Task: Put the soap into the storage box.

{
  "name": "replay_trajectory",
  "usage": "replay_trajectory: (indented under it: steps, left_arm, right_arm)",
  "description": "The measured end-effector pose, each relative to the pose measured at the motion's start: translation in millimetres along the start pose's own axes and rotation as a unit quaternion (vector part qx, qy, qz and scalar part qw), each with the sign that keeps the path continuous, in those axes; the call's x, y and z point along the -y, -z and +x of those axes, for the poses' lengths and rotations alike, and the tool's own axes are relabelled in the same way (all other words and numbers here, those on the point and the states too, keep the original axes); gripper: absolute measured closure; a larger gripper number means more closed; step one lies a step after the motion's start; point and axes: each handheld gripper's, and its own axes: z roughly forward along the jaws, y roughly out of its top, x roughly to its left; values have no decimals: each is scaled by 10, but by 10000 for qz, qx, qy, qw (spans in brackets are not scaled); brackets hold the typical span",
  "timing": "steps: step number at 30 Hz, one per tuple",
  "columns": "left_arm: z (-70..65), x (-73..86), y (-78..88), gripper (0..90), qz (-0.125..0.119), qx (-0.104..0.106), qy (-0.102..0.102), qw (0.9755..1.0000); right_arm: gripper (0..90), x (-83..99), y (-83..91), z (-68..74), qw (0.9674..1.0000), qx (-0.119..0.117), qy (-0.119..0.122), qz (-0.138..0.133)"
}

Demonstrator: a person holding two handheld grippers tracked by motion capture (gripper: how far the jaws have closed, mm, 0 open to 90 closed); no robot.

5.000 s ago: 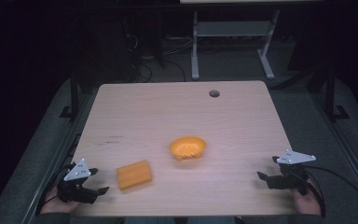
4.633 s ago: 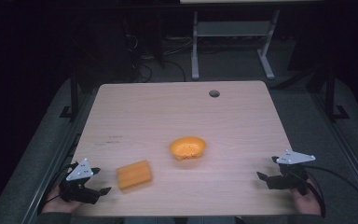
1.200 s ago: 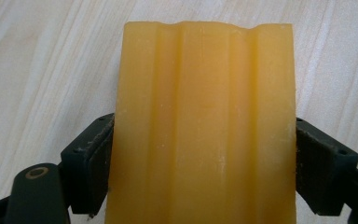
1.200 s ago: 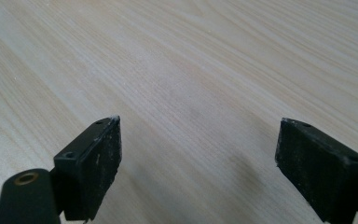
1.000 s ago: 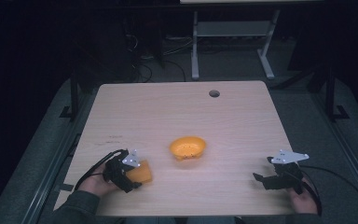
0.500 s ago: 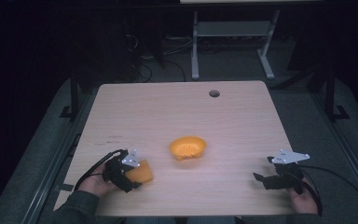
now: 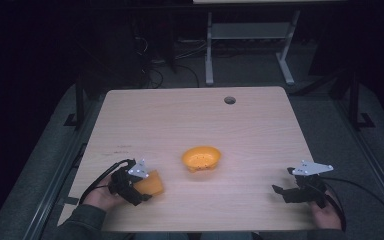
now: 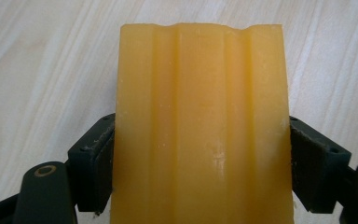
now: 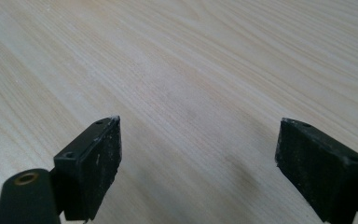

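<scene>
Left tongs [image 7: 141, 187] are seen at the near left of the desk [image 7: 200, 120], and the 2 black jaws are pressed against the 2 long sides of the orange sponge block [image 7: 149, 183]. From the left gripper view the grip is confirmed: the sponge block [image 8: 200, 126] is pinched between the jaws, its ridged yellow-orange face running away from the camera over the pale wood grain of the desk [image 8: 42, 60]. Whether the block is resting on the wood or lifted just off it cannot be told. A hand [image 7: 97, 196] in a dark sleeve is wrapped around the left tongs, with the black cable looped beside it.

Just beyond and to the right of the block, near but apart, an orange bowl [image 7: 201, 158] is set upright at the middle of the desk.

Right tongs [image 7: 294, 192] are held low at the near right corner, well apart from the bowl. In the right gripper view those tongs [image 9: 198, 163] are spread wide, with bare wood [image 9: 191, 70] seen between the jaws and nothing gripped.
</scene>
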Motion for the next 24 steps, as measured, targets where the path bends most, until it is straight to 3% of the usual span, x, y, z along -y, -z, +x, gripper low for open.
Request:
replay_trajectory:
  steps: [5, 14, 18, 22, 24]
  left_arm:
    - [15, -53, 25, 209, -81, -54, 3, 10000]
    - [45, -248, 14, 209, -50, 30, -89, 9999]
    - [77, -295, 17, 209, 16, 43, -102, 9999]
    - [107, -310, 56, 209, -86, 111, -40, 9999]
    - [131, -326, 80, 209, -77, 84, -102, 9999]
  right_arm:
    - [139, 7, 14, 2, 10000, 11, -73, -52]
    - [140, 31, 53, 2, 9999, 22, -104, -120]
    - [139, 26, 58, 6, 9999, 11, -71, -157]
    - [140, 22, 55, 12, 9998, -5, -67, -172]
    - [139, 21, 54, 12, 9998, -4, -62, -173]
